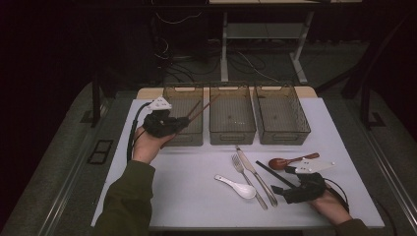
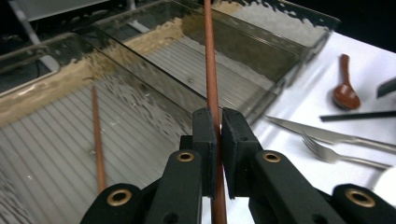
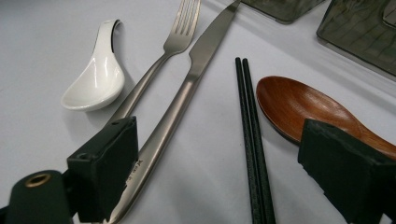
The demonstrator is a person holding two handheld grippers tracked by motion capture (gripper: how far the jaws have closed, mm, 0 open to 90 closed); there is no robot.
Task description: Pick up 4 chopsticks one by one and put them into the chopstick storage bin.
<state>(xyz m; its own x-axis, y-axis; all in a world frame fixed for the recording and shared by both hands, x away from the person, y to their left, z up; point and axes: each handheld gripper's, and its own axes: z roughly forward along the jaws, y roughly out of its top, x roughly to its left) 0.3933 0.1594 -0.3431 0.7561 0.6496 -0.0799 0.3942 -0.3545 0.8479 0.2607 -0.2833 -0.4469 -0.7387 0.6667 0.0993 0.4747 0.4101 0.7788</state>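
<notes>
**Brown chopstick over the left bin**

Nearest the person, at 5 o'clock on the table (image 1: 196,206), the right gripper (image 1: 282,189) rests with its jaws spread wide, holding nothing. In the right gripper view those jaws straddle the black chopsticks (image 3: 252,140), with the knife (image 3: 187,88) just left of them and the wooden spoon (image 3: 299,107) just right (its handle passes under the right jaw). A little farther, toward the centre, lie the fork (image 1: 246,177) and the white spoon (image 1: 238,187).

At 10 o'clock the left gripper (image 1: 184,122) is pinched shut on a brown chopstick (image 2: 211,84), which slants up toward 1 o'clock over the left bin (image 1: 183,115). A second brown chopstick (image 2: 96,140) lies in that bin already. The middle bin (image 1: 232,114) and right bin (image 1: 281,115) sit at 12 o'clock.

The step in hand looks like dropping the held chopstick beside its mate. Next, I judge, the left hand must lower and level the stick inside the walls, then part the jaws; the right gripper seems placed to close on the black pair.
</notes>
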